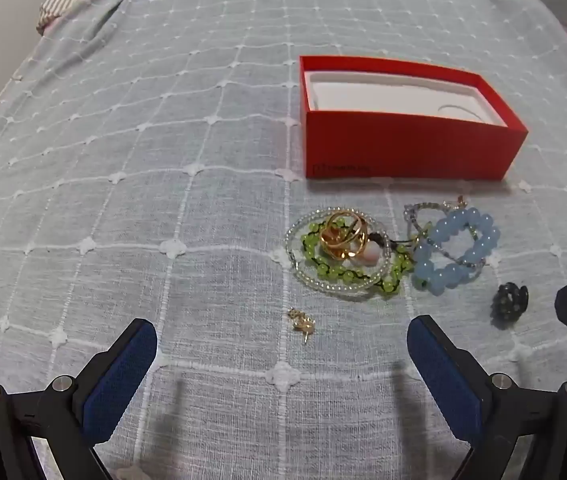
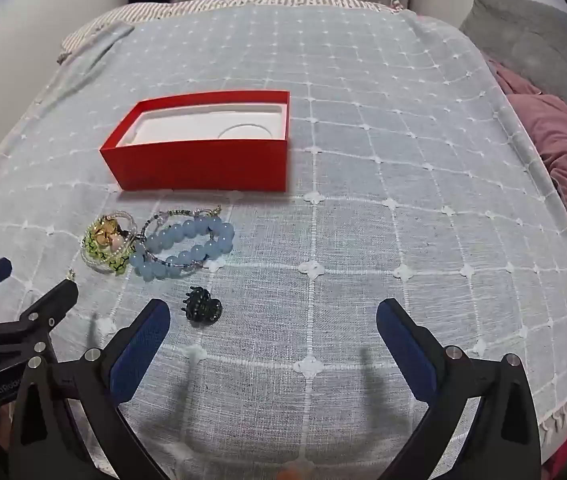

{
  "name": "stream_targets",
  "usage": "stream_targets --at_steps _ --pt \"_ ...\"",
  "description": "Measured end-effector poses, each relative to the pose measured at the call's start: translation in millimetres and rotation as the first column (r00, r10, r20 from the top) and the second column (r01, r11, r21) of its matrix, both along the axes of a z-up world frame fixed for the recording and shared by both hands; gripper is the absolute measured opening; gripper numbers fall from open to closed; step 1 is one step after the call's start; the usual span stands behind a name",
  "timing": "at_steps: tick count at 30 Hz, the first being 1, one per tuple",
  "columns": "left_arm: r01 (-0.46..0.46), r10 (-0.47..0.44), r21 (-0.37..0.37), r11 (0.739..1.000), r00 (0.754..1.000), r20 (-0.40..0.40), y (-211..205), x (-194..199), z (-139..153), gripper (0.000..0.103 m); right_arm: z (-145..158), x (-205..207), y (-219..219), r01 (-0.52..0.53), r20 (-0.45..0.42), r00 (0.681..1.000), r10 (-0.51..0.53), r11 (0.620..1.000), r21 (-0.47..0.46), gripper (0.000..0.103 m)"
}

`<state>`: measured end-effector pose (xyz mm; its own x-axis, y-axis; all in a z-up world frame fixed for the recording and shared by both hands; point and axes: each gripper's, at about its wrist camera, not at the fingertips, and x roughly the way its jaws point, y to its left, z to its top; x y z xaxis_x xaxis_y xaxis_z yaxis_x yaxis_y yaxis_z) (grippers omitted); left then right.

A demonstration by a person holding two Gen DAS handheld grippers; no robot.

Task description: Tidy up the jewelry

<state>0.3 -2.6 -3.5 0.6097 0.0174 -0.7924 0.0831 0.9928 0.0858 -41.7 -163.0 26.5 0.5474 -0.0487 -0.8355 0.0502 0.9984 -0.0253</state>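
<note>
Jewelry heap (image 1: 363, 252) on bed (image 1: 163, 160), just before open red box (image 1: 403, 152); box empty, ready to receive. Left gripper (image 1: 283, 344), right gripper (image 2: 273, 320): fingers spread wide, nothing held, angled down for pickup.

Both wrist views tilt steeply down over the bed (image 1: 163, 160) from close in, sharing the red box (image 1: 407, 152) and jewelry pile (image 2: 155, 244).

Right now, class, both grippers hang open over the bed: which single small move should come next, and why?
Probably lower the left gripper onto the small gold earring. It lies alone on the bedspread, almost between the open fingers, apart from the tangled bracelet pile. The red box stands open and holds no jewelry, and neither gripper holds anything.
</note>
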Motion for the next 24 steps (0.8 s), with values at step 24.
stream_targets --at_steps 24 --pt "-0.018 0.015 -0.061 0.998 0.999 -0.048 7 5 1 0.103 -5 5 9 -0.001 -0.049 0.999 -0.002 0.998 -0.063 0.103"
